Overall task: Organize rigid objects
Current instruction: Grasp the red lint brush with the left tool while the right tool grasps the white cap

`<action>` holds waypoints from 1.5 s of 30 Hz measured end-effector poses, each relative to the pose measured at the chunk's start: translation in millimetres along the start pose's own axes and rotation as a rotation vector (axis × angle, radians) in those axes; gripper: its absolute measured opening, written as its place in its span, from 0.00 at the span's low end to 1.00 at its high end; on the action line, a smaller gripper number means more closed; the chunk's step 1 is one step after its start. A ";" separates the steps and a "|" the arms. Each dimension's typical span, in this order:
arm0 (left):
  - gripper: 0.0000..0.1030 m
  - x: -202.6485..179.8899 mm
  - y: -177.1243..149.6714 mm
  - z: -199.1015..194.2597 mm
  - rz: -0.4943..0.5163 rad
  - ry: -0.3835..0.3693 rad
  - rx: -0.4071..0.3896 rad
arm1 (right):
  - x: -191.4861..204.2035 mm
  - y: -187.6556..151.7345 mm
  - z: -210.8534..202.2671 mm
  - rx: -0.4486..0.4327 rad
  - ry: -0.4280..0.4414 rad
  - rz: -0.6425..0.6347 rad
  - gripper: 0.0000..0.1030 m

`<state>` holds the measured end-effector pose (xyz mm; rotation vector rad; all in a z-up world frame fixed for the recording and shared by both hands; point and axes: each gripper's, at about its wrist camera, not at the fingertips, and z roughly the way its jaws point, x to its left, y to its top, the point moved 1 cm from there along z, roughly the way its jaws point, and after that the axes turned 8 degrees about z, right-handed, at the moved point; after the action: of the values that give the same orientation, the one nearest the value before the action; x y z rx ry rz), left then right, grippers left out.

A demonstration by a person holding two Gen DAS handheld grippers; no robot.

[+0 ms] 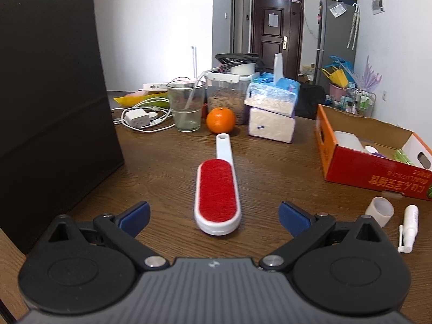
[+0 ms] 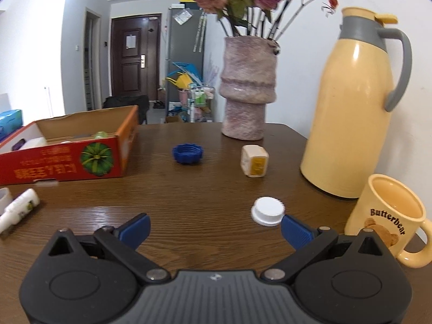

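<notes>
A white lint brush with a red pad lies on the wooden table, its head between the tips of my open left gripper, handle pointing away. A red cardboard box holding several items stands to the right; a translucent cap and a white spray bottle lie in front of it. My right gripper is open over bare table. A white cap sits just beyond its right fingertip. A blue cap and a small cream-and-yellow cube lie farther off. The box is at left.
A black paper bag stands close on the left. Behind the brush are an orange, a glass, a charger with cables, and tissue packs. A vase, a yellow thermos and a mug crowd the right.
</notes>
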<state>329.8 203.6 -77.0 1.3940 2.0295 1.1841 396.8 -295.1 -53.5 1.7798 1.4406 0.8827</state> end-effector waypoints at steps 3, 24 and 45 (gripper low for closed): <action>1.00 5.8 -0.8 4.1 0.002 0.019 0.004 | -11.4 3.3 7.4 -0.001 -0.021 0.020 1.00; 1.00 16.8 -3.8 56.3 -0.028 0.046 0.101 | -53.7 12.1 55.1 0.028 -0.083 0.090 0.85; 1.00 -0.7 12.6 108.8 -0.082 0.084 0.160 | -54.5 15.1 87.5 0.077 -0.091 0.122 0.37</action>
<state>415.4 249.7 -127.4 1.3385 2.2607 1.0822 469.0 -358.6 -93.4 1.9568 1.3361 0.8049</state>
